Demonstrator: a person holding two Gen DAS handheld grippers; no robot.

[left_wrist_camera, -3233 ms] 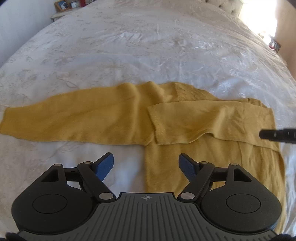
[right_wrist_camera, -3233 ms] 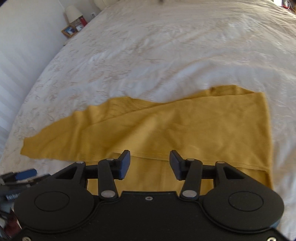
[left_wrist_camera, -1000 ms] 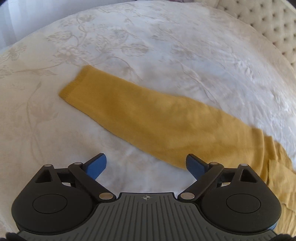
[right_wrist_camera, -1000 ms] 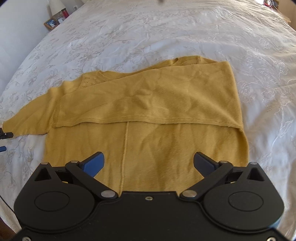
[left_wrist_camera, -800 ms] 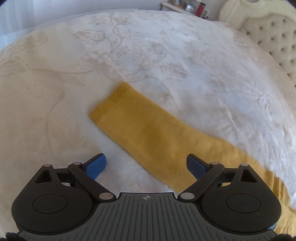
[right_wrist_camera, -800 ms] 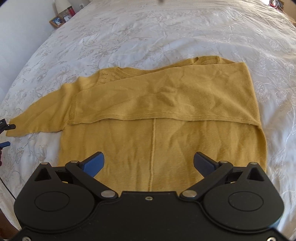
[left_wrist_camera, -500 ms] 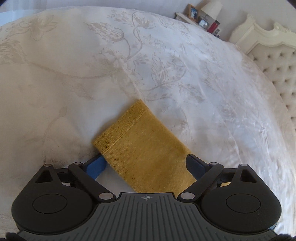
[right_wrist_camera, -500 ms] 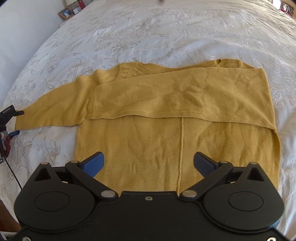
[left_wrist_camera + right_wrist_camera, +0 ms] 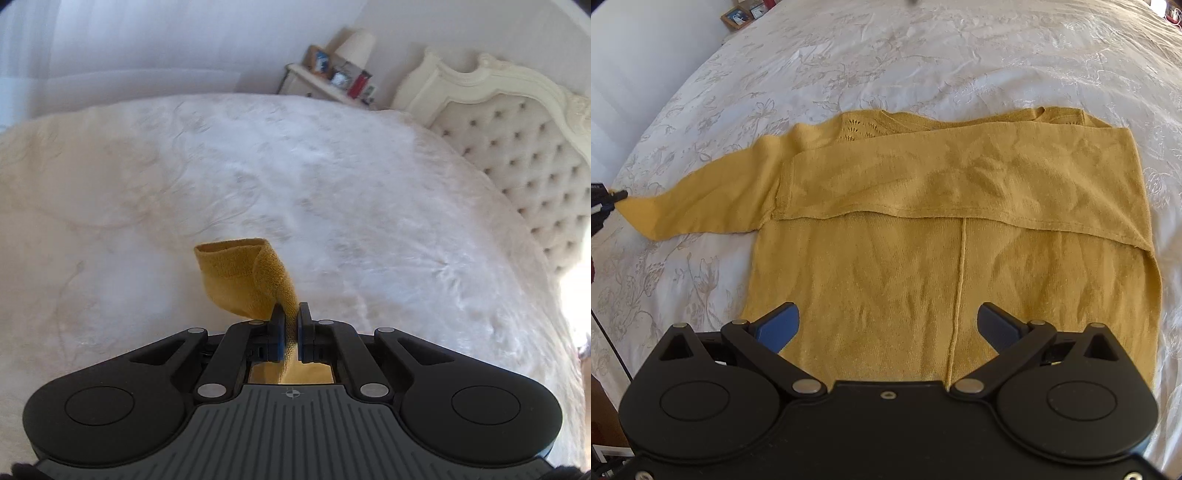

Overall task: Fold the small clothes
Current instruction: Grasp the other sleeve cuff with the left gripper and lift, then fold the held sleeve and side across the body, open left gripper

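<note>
So, the left tongs (image 9: 290,325) had just been closing and were clamped tight on the cuff end of the mustard-yellow sweater's sleeve (image 9: 243,275), fabric pinched between the two blue pads. The cuff stood up ahead of the tips, curled over w/ its ribbed edge folded, lifted clear of the white floral bedspread (image 9: 332,177). Far beyond the left tongs, to the right, was a tufted cream headboard (image 9: 528,155), and straight ahead at the back a nightstand (image 9: 314,83) w/ photo frames and a lamp; details blurred.

The right tongs (image 9: 888,325) were spread wide, nothing between the pads, hovering over the lower part of the sweater (image 9: 953,273). The sweater lay flat on the bed directly ahead of the right tongs, a centre seam running away from them up the body. One sleeve (image 9: 960,181) was folded across the chest, its cuff edge reaching to the left side of the body. The other sleeve (image 9: 713,199) stretched out far to the left of the right tongs, tapering to a point where the tip of the left tongs (image 9: 605,199) gripped it at the frame's edge. Neckline w/ a knit eyelet pattern sat at the far end, beyond the folded sleeve. Bedspread (image 9: 923,48) stretched around on all sides.
</note>
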